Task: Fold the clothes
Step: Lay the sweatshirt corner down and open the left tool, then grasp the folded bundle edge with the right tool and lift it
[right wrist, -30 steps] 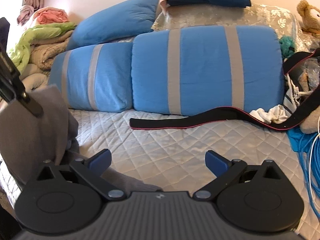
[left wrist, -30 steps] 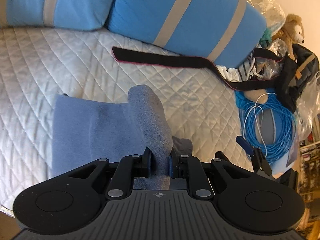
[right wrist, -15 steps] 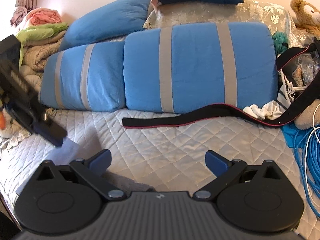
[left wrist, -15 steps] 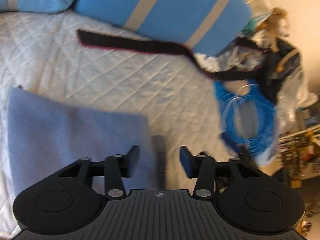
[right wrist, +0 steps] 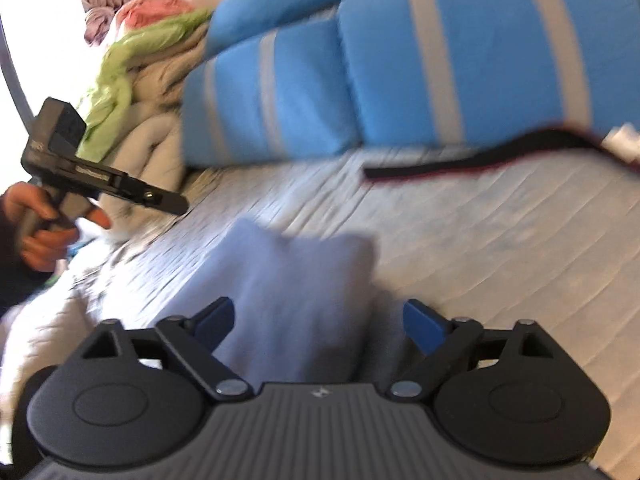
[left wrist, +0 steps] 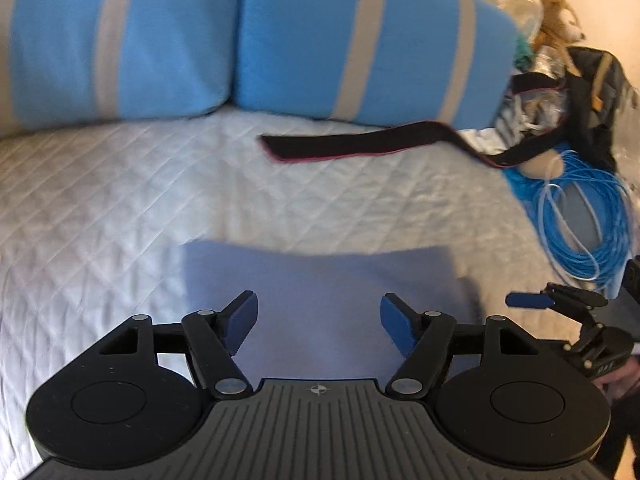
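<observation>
Both grippers hover over the folded grey garment (left wrist: 320, 284) on the quilted bed (left wrist: 100, 200); left gripper (left wrist: 319, 316) opening, right gripper (right wrist: 318, 322) closing, neither gripping; only the right view shows the person's hand (right wrist: 38, 224), only the left the blue cable coil (left wrist: 588, 216)

The left claw (left wrist: 319, 320) has released the grey-blue garment (left wrist: 320, 280), now flat; jaws opening.

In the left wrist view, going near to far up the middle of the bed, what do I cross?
Left gripper, jaws opening with nothing between them → folded grey-blue garment → white quilted bedcover → black strap → blue striped pillow.
</observation>
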`<state>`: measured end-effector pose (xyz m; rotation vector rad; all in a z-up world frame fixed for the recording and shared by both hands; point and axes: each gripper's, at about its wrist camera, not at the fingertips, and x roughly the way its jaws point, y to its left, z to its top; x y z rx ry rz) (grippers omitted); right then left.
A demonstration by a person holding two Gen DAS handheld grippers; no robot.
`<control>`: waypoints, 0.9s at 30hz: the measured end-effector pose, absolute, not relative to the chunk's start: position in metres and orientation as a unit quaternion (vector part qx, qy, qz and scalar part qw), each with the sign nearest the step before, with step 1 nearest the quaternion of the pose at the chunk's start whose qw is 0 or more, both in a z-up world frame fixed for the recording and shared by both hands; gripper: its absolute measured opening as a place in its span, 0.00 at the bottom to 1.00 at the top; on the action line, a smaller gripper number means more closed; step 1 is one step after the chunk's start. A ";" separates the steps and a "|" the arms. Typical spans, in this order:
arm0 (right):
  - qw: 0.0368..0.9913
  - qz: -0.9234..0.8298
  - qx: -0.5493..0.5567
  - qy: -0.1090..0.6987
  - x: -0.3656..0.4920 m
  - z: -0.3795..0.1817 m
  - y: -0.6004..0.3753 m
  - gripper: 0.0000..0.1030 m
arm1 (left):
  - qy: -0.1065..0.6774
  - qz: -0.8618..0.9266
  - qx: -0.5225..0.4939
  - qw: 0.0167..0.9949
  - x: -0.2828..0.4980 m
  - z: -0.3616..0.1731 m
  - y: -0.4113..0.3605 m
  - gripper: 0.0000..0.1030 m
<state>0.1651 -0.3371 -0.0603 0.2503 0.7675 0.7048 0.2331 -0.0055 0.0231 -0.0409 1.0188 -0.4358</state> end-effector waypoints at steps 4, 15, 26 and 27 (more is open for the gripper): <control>0.815 0.338 0.166 0.441 0.186 -0.085 -0.329 0.67 | 0.493 -0.190 -0.047 0.848 0.231 0.004 0.027 0.65; 0.725 0.296 0.278 0.556 0.210 -0.136 -0.329 0.17 | 0.524 -0.175 -0.069 0.830 0.228 -0.037 0.068 0.65; 0.691 0.267 0.338 0.581 0.190 -0.125 -0.342 0.13 | 0.529 -0.177 -0.073 0.827 0.228 -0.043 0.073 0.65; 0.688 0.260 0.341 0.585 0.189 -0.127 -0.343 0.13 | 0.529 -0.179 -0.073 0.826 0.227 -0.044 0.072 0.65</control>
